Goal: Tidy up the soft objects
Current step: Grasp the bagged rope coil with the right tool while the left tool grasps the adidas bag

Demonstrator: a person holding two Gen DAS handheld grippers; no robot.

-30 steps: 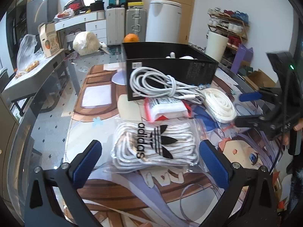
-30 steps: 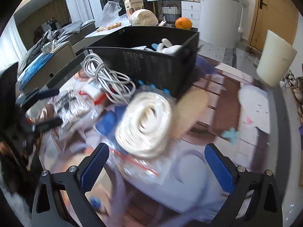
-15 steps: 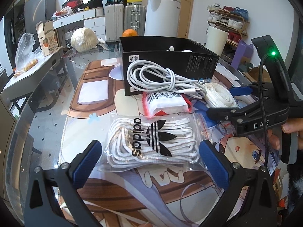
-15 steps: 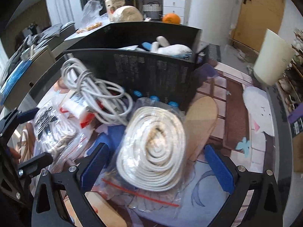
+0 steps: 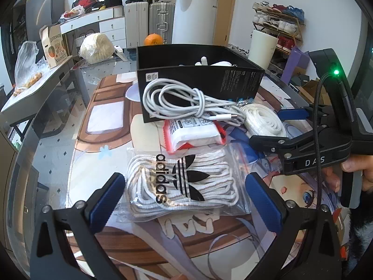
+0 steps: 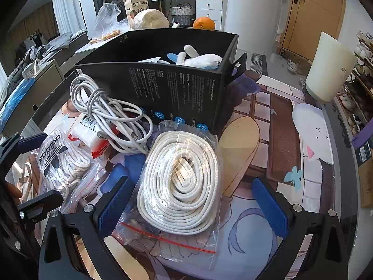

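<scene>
Left wrist view: a glass table [image 5: 53, 140] covered by a printed cartoon mat [image 5: 298, 186] is shown, and a black open box [image 5: 200, 79] is set toward its far side with white soft items seen inside. Against the box's front wall a coiled white cable [image 5: 186, 105] is leaned, its plug end laid over a red-and-white packet [image 5: 193, 135]. Just in front of the packet, a clear bag of white laces marked adidas [image 5: 184, 184] is laid flat on the mat. The left gripper [image 5: 186, 203] is held with its blue pads spread wide on either side of this bag, nothing being gripped.

In the right wrist view, a zip bag of coiled cream rope [image 6: 179, 177] is seen lying on the mat, touching the box's [image 6: 177, 93] near wall. The right gripper [image 6: 193, 207] is positioned with its jaws apart around the bag's near end; the left pad is partly hidden behind the plastic, and no clamping is seen. An orange [image 6: 204, 23] is seen beyond the box.
</scene>
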